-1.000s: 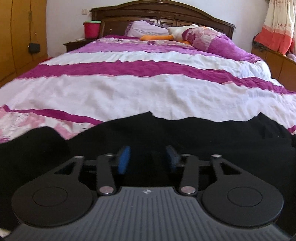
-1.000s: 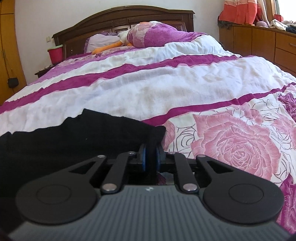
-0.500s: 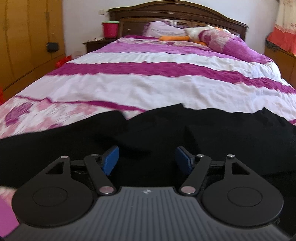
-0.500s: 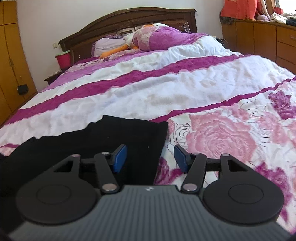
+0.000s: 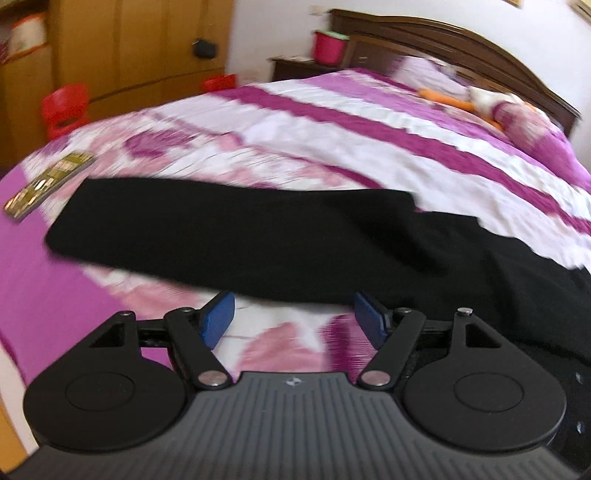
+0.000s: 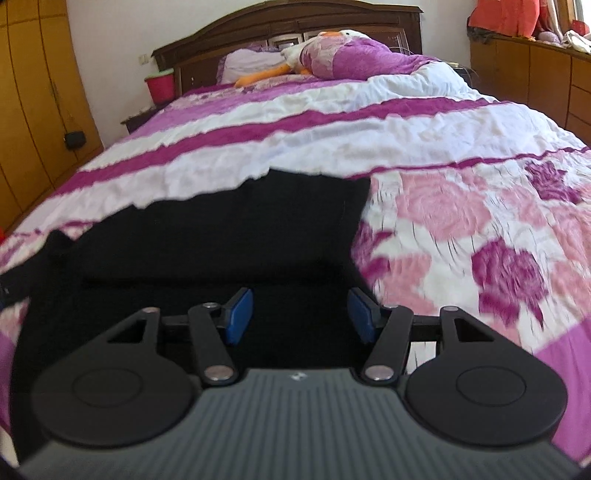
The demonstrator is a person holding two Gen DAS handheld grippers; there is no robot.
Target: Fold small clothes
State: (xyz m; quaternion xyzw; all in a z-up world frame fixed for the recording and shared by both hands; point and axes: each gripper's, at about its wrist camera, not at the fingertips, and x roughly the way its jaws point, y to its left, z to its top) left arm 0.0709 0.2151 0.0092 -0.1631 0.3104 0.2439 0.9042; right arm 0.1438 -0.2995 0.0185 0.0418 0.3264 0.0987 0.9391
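A black garment lies flat on the purple and white bedspread, one long part stretching left. My left gripper is open and empty, just short of the garment's near edge, over bare bedspread. The garment also shows in the right wrist view, where its right edge is folded straight. My right gripper is open and empty, low over the garment's near right part.
A flat gold-patterned box lies on the bed left of the garment. Pillows and a plush duck sit by the headboard. Wooden wardrobe and red stool stand left; drawers right.
Both grippers have opened wider and pulled back from the garment. The right one let go of the cloth a second ago. The left view has swung left, showing the garment's long left part.
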